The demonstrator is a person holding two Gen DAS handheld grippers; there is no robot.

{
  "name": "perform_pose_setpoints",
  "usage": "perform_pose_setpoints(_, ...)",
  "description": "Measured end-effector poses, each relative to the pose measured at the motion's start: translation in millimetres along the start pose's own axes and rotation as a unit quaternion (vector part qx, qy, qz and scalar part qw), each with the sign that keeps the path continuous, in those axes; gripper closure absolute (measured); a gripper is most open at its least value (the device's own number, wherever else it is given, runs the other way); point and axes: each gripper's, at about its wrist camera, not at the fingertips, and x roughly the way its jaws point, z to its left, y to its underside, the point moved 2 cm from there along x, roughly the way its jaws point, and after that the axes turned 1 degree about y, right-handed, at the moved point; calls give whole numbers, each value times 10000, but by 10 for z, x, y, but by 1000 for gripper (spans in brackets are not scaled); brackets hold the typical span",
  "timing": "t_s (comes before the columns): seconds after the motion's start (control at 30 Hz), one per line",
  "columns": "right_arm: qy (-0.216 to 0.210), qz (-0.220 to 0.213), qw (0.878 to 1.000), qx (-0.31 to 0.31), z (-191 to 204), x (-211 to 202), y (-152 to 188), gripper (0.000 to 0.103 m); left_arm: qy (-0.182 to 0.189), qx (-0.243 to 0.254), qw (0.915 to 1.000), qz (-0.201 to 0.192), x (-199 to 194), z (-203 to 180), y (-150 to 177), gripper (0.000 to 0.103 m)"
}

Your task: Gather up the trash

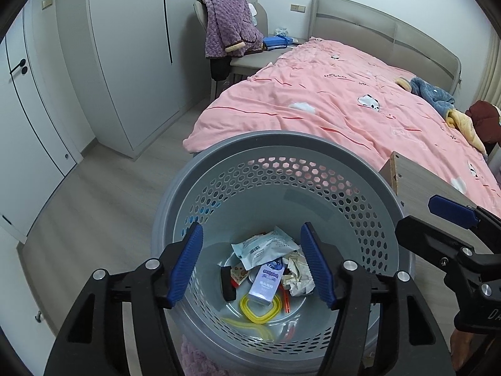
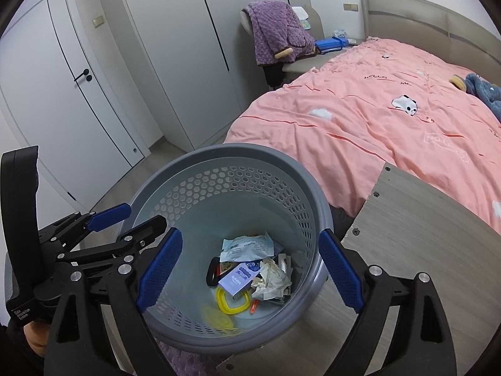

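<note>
Our left gripper point(image 1: 252, 266) hangs over the mouth of the grey perforated trash basket point(image 1: 313, 147), its blue-padded fingers point(image 1: 184, 266) spread wide with nothing between them. In the right wrist view we see that same gripper point(image 2: 131, 216) at the basket's left rim, parted there too. Down on the basket floor lies the collected trash: a black object point(image 1: 228, 283) at the left, a pale blue wrapper point(image 1: 266, 247) on the far side, a small lavender carton point(image 1: 266, 280) in the middle, a yellow ring point(image 1: 260, 311) on the near side under the carton, and crumpled white paper point(image 1: 297, 277) to the right.

We hold our right gripper point(image 2: 250, 272) above the same basket, fingers point(image 2: 341, 271) apart and empty, straddling the near rim. Just right of the basket sits a wood-grain board point(image 2: 422, 228), its edge close against the basket wall. Beyond it, to the right and far, stretches the bed with a pink duvet point(image 1: 328, 100). Far and left of the bed, a purple blanket point(image 1: 228, 22) drapes over a chair, and white wardrobe doors point(image 1: 131, 47) fill the far left.
</note>
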Motion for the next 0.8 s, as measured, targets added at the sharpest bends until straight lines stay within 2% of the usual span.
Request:
perform_pose_setpoints(0.27,19,-15,10000,38,-36,-27,21,16,-66,-13,10000,-14,-49,-2,-11,36)
perform_pose_setpoints(0.33,26,-21,10000,56,-45,-41,25,16,-69,-18,10000,-16,-59,-4,-18,32)
perform_pose_setpoints(0.8,79,-81,9999,112,-88,-108,34,15,-174,9,9998,-27,-92,4,-12,28)
